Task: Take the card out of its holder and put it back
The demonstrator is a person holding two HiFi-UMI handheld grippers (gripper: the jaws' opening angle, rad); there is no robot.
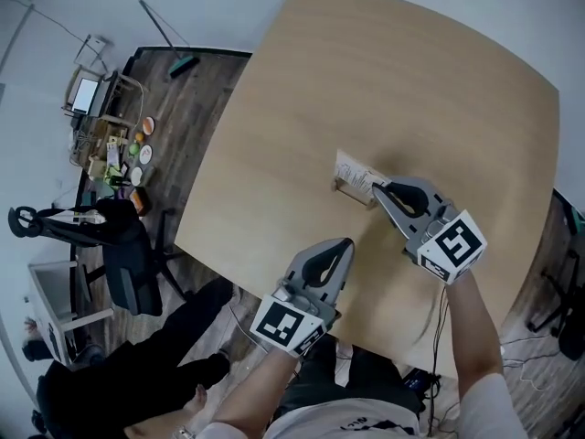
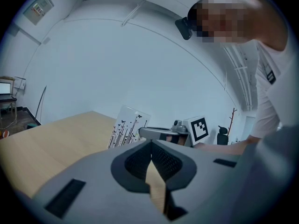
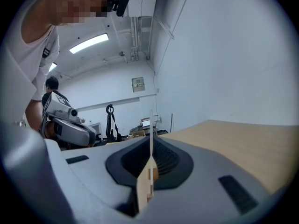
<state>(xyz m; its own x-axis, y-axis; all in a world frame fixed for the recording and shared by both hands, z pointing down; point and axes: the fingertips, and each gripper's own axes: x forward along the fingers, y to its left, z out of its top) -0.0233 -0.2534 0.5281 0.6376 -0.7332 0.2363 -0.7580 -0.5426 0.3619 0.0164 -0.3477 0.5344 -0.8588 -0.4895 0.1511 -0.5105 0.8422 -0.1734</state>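
At the far left of my head view a black office chair (image 1: 128, 259) stands on dark floor beside the light wooden table (image 1: 274, 154); next comes my left gripper (image 1: 346, 243), over the table's near part, well apart from the card. Its own view shows its jaws pressed together with nothing between them. Past its tips, that view gives me the face of the card (image 2: 127, 126): white, printed with black plant stems and small birds; no words I can read. In the head view the card (image 1: 354, 167) is only a pale leaning slip, its print a grey smudge, set in a small wooden holder (image 1: 347, 188) near the table's middle. My right gripper (image 1: 376, 187) reaches the card's right end; its own view shows the card (image 3: 151, 125) edge-on as a thin white line, with the jaws closed on it and the holder (image 3: 152, 174) just below. The right gripper's marker cube (image 2: 199, 129) bears a black-and-white square pattern.
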